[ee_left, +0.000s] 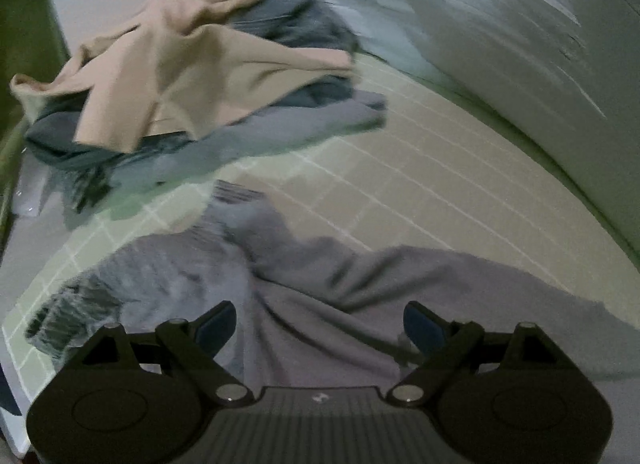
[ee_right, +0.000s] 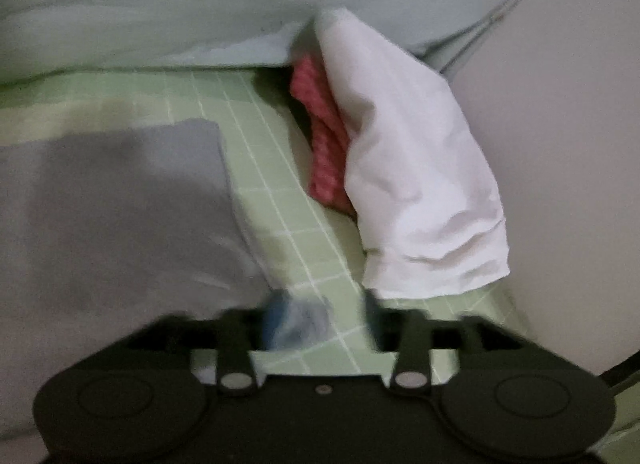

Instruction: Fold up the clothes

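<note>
Left gripper: jaws spread wide, nothing pinched; blue pads stand apart above a grey sweatshirt that lies rumpled on the green gridded sheet; one ribbed cuff lies at the lower left of the left wrist view. Beyond the sweatshirt, well apart, an unfolded heap: a beige garment on top, dark grey-blue clothing beneath and behind it, a lighter grey-blue piece trailing toward the sheet's middle. A pale green duvet runs along the far right edge, blurred.

Right gripper: jaws parted, no cloth between the pads that I can see; fingers blurred; bare sheet shows in the gap. The grey sweatshirt's flat edge lies just left of the left finger; whether it touches, cannot tell. To the right, a white folded cloth lies over a red patterned fabric, both beside the duvet's edge.
</note>
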